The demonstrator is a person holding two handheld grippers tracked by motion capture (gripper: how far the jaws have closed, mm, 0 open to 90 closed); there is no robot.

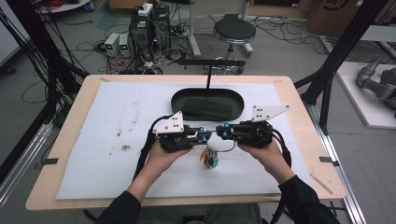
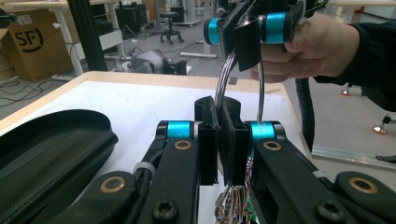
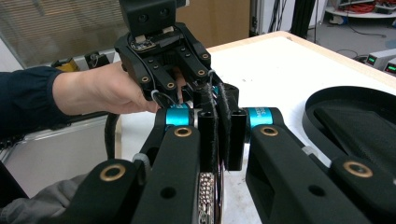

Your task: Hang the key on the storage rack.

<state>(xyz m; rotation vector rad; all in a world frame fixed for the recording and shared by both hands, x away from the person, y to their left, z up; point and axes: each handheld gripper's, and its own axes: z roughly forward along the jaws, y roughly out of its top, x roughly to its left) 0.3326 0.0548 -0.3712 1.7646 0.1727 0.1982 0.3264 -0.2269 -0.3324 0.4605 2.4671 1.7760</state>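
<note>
High view: left gripper (image 1: 204, 136) and right gripper (image 1: 222, 132) tip to tip over white mat (image 1: 107, 140), wire ring (image 1: 223, 148) between, coloured keys (image 1: 209, 158) dangling near black tray (image 1: 208, 103).

Left gripper view: jaws clamped on ring's silver wire.

Right gripper view: jaws closed, bead chain (image 3: 206, 196) pinched below.

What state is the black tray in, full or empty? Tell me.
Empty. The black tray lies at the far middle of the white mat, its dark inside showing nothing in the high view.
</note>
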